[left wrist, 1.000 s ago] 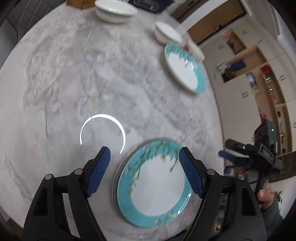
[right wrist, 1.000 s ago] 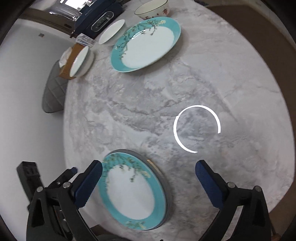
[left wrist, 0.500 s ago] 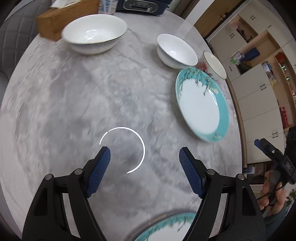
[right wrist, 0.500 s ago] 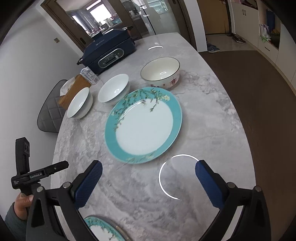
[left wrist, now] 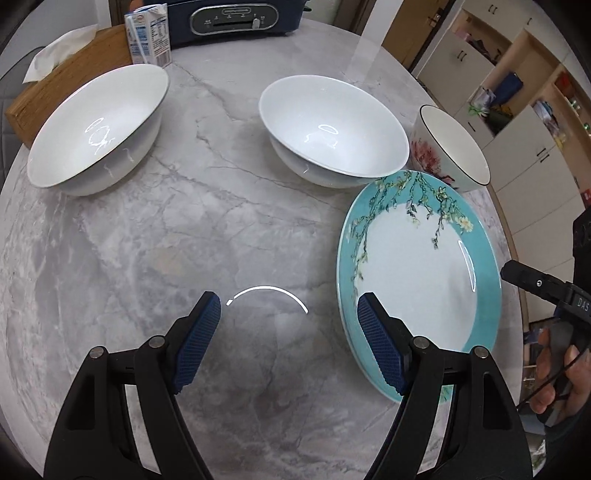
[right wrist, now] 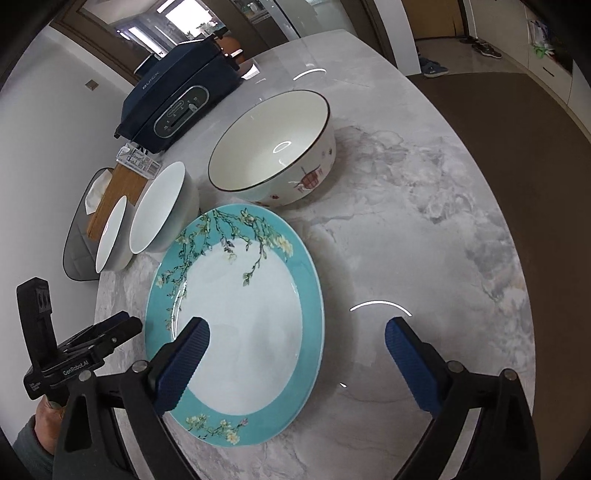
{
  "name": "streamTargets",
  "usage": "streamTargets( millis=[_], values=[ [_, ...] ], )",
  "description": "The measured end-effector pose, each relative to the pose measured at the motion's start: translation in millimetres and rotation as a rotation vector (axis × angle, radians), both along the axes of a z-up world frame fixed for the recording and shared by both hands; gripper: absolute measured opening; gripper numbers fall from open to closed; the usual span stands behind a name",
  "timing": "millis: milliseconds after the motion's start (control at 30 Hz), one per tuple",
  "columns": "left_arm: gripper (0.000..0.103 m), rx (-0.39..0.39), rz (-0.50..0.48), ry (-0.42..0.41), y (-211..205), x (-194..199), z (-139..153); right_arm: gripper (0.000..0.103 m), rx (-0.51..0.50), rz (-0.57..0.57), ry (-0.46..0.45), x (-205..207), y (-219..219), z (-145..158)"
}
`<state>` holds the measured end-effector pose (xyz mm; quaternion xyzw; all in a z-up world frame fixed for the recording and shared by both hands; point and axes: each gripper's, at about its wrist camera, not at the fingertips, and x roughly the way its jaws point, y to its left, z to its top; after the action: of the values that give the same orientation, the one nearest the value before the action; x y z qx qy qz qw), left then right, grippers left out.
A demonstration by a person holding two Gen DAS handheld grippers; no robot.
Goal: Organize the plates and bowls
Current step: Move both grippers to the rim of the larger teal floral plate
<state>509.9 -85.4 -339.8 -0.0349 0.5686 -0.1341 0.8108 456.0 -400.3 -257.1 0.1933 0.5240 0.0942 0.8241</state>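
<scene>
A teal-rimmed plate with a blossom pattern (left wrist: 417,266) (right wrist: 240,314) lies on the marble table (left wrist: 147,240). My left gripper (left wrist: 288,332) is open and empty, just left of the plate, its right finger over the plate's rim. My right gripper (right wrist: 295,354) is open and empty, its left finger over the plate, its right finger over bare table. Two white bowls (left wrist: 99,129) (left wrist: 332,129) stand behind; they also show in the right wrist view (right wrist: 110,236) (right wrist: 159,210). A flowered bowl with a dark rim (left wrist: 450,147) (right wrist: 273,147) stands beyond the plate.
A wooden tissue box (left wrist: 70,85), a small carton (left wrist: 147,33) and a dark blue appliance (left wrist: 229,18) (right wrist: 177,99) stand at the table's far edge. Cabinets (left wrist: 517,92) lie to the right. A grey chair back (right wrist: 77,229) is beyond the table.
Both grippers have swung away from the near stacked teal plates and moved forward to the far teal plate; the bowls now loom larger. Both stay open.
</scene>
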Motion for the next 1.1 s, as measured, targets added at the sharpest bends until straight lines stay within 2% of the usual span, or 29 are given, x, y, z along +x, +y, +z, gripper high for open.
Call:
streamTargets(
  millis=[67, 333, 1100],
  values=[
    [0.075, -0.013, -0.016, -0.013, -5.4, 2.4, -0.6, 0.098, 0.008, 0.027, -0.006, 3.2, 4.9, -0.4],
    [0.074, 0.025, -0.061, -0.069, -27.9, 10.3, 0.5, 0.097, -0.017, 0.051, -0.009, 12.5, 13.2, -3.9],
    [0.074, 0.022, -0.089, -0.054, -47.5, 17.0, -11.0, 0.093, 0.007, 0.057, 0.022, 17.4, 16.2, -16.2]
  ],
)
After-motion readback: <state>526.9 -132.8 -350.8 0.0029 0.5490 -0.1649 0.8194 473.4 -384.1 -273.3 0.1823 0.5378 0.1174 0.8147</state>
